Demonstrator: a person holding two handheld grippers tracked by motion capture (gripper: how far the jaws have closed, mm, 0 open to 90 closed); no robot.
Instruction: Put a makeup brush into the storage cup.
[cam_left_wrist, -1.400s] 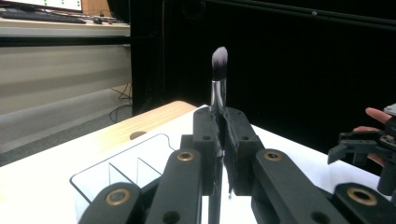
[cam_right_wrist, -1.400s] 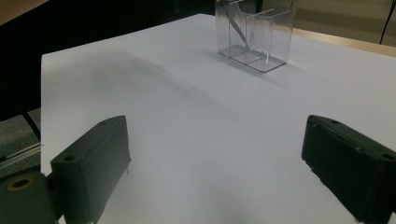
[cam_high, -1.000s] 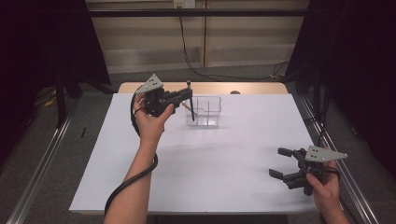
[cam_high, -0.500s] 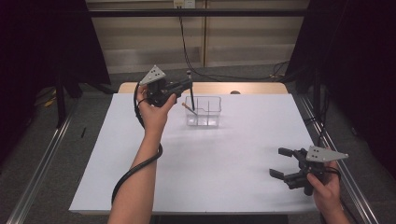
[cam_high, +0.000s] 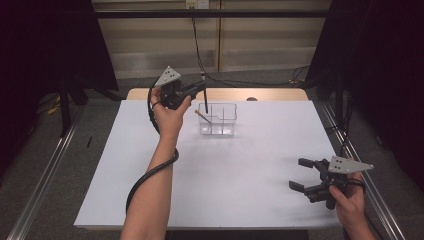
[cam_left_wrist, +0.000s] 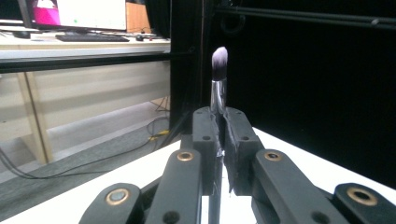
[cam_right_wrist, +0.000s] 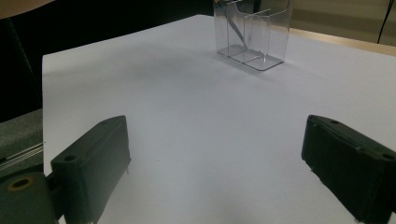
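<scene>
The left gripper (cam_high: 200, 89) is held raised over the far edge of the white table (cam_high: 210, 190), its black jaws clamped on a makeup brush (cam_left_wrist: 218, 74). In the left gripper view the brush stands upright between the pads, long axis vertical: a soft, rounded tuft, white shading to purple, points up above the jaws, seated in a shiny metal ferrule, and a slim dark handle runs down below them. In the high view the dark handle (cam_high: 204, 102) hangs down from the jaws, its lower end at the left part of a clear container (cam_high: 218, 120).

That container sits just beyond and below the left gripper. It is a box of transparent rigid plastic, straight-walled, open-topped and split by clear partitions into compartments. A thin stick-like item (cam_high: 201, 115) leans in its left part; its kind cannot be told.

The table surface is matt, flat and plain white.

The right gripper (cam_high: 302, 175) rests low by the near right corner, well apart from the container. Its blocky black jaws stand wide apart with nothing between them.
</scene>
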